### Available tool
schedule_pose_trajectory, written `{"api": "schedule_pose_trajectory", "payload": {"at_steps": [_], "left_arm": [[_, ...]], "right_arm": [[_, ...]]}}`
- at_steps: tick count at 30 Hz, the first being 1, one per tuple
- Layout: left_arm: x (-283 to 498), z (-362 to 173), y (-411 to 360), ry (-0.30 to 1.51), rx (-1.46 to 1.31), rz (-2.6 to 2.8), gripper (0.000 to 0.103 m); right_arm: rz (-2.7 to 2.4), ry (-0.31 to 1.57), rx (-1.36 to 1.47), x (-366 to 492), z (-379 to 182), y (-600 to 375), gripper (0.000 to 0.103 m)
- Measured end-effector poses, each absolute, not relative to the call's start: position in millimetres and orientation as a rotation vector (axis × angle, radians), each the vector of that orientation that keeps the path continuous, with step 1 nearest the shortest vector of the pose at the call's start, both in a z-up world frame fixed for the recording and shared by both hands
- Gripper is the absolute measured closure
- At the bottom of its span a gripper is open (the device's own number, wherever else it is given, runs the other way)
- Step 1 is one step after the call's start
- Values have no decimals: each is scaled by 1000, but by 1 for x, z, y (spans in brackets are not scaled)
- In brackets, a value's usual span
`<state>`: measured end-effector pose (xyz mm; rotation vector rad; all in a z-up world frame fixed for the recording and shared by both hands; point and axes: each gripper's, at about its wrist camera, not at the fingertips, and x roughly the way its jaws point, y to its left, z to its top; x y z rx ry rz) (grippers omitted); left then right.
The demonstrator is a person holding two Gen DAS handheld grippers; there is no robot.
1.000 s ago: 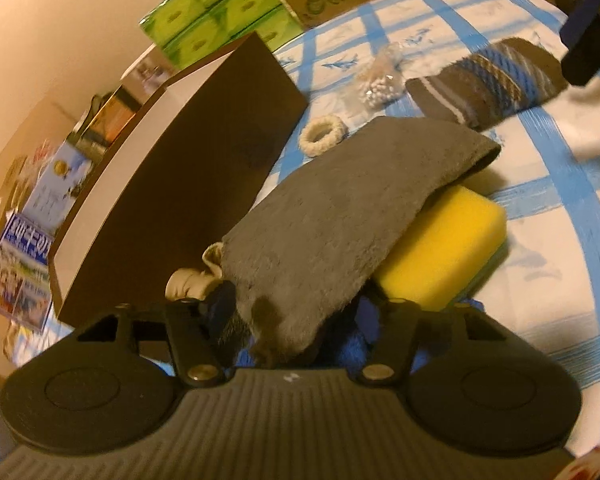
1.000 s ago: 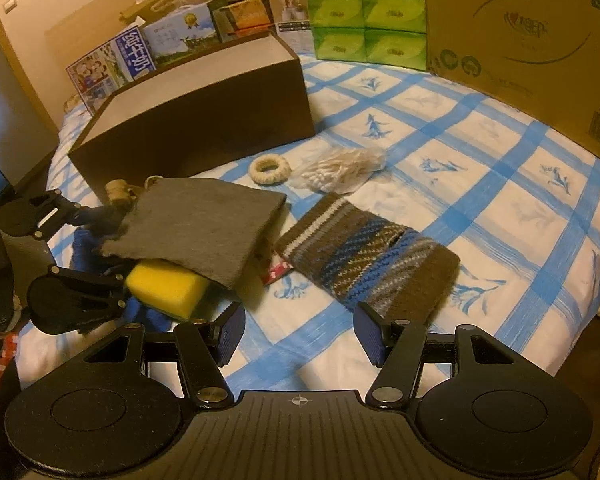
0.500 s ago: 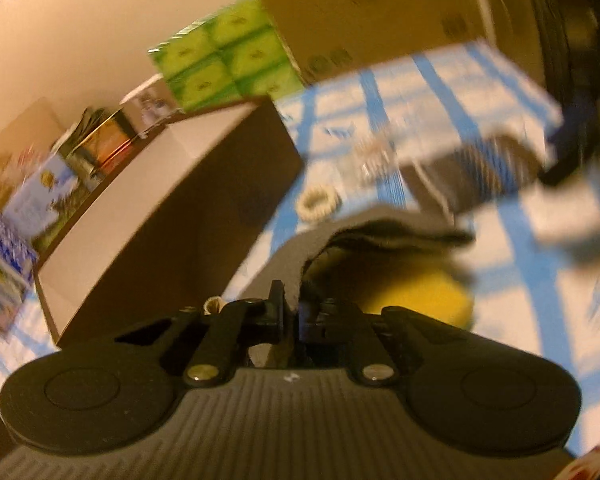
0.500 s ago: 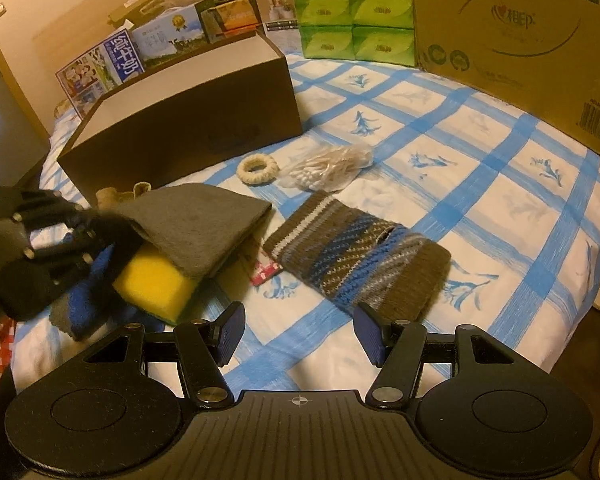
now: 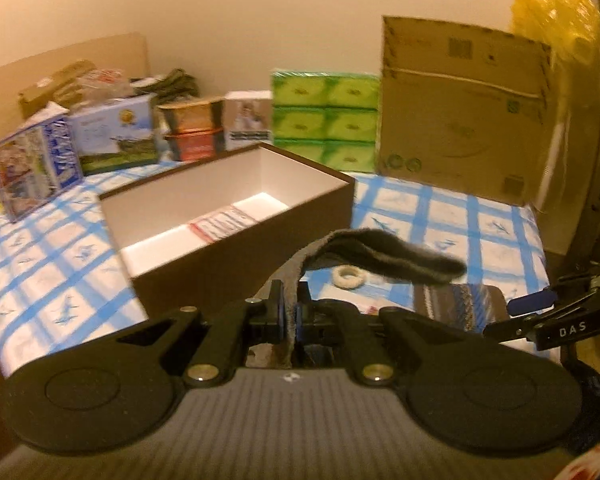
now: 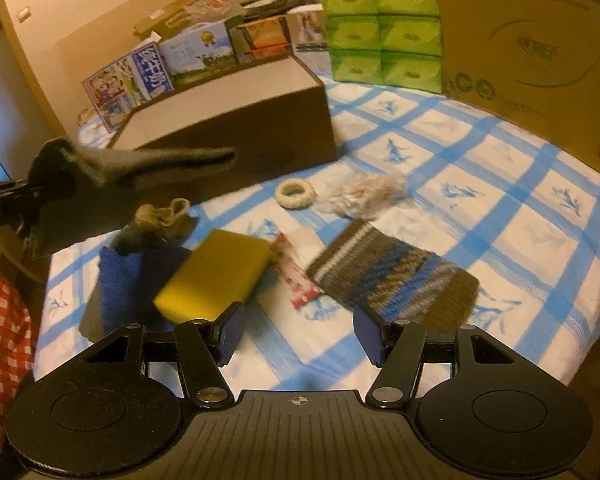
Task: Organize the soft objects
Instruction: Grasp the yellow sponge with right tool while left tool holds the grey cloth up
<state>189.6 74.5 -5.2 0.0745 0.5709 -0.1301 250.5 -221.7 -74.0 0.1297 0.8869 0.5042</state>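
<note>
My left gripper (image 5: pixel 289 314) is shut on a grey fleece cloth (image 5: pixel 384 258) and holds it in the air in front of the open brown box (image 5: pixel 240 236). The cloth also shows in the right wrist view (image 6: pixel 112 176), hanging at the left. My right gripper (image 6: pixel 296 336) is open and empty above the bed. Below it lie a yellow sponge (image 6: pixel 216 276), a blue cloth (image 6: pixel 128 280), a striped knit pouch (image 6: pixel 392 280), a beige sock (image 6: pixel 164 216), a woven ring (image 6: pixel 296 194) and a bag of cotton swabs (image 6: pixel 364 196).
The brown box (image 6: pixel 236 128) has a white inside with a red card (image 5: pixel 222 226) on its floor. Green tissue packs (image 6: pixel 380 28), a large cardboard carton (image 6: pixel 536 56) and boxes of goods (image 6: pixel 160 72) stand along the back. A red checked fabric (image 6: pixel 0 340) is at the left.
My left gripper closed on the grey cloth and lifted it off the sponge, swinging up level with the box. The sponge and blue cloth are now uncovered. My right gripper stayed open.
</note>
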Motion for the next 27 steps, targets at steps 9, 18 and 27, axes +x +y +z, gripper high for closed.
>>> {"api": "schedule_pose_trajectory", "payload": {"at_steps": [9,18,27], "left_arm": [[163,13,117,530,66,33,98],[158,3,152,551,67,145,98],[157,-17,174,598,45,208,98]], "right_arm": [[582,889,153,263,-69,-174,42],[567,923,147,280,-79,-125,20],[465,1005,104,301,-112,-94,19]]}}
